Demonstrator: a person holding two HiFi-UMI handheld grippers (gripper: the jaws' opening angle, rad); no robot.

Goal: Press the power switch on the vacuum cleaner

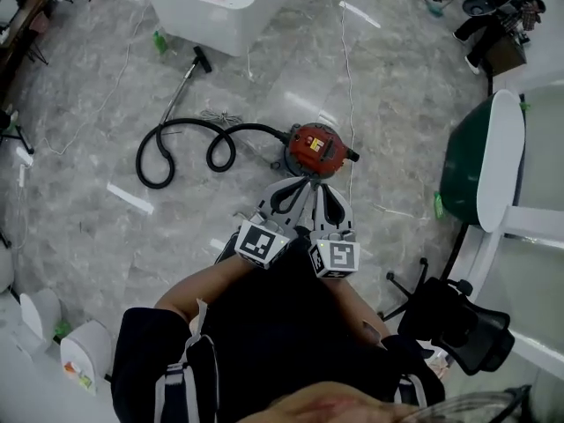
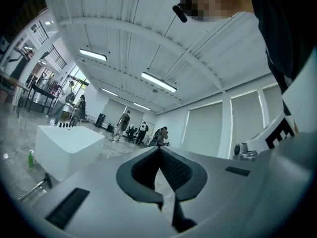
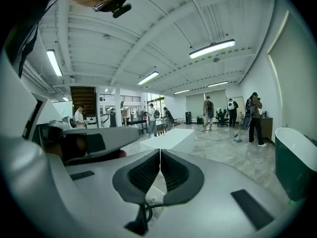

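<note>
The red vacuum cleaner (image 1: 316,147) sits on the grey marble floor, and its black hose (image 1: 176,144) loops off to the left toward a metal wand (image 1: 181,82). My left gripper (image 1: 301,181) and right gripper (image 1: 322,185) are held side by side just short of the cleaner's near side, both pointing at it. Both are shut and empty. In the left gripper view the jaws (image 2: 159,148) meet at the tip, and the jaws (image 3: 160,150) do the same in the right gripper view. The power switch cannot be made out.
A white tub (image 1: 220,3) stands beyond the wand. A green and white tub (image 1: 493,161) and a black office chair (image 1: 458,324) are on the right. White cords (image 1: 346,51) trail over the floor. Several people (image 3: 256,118) stand far off.
</note>
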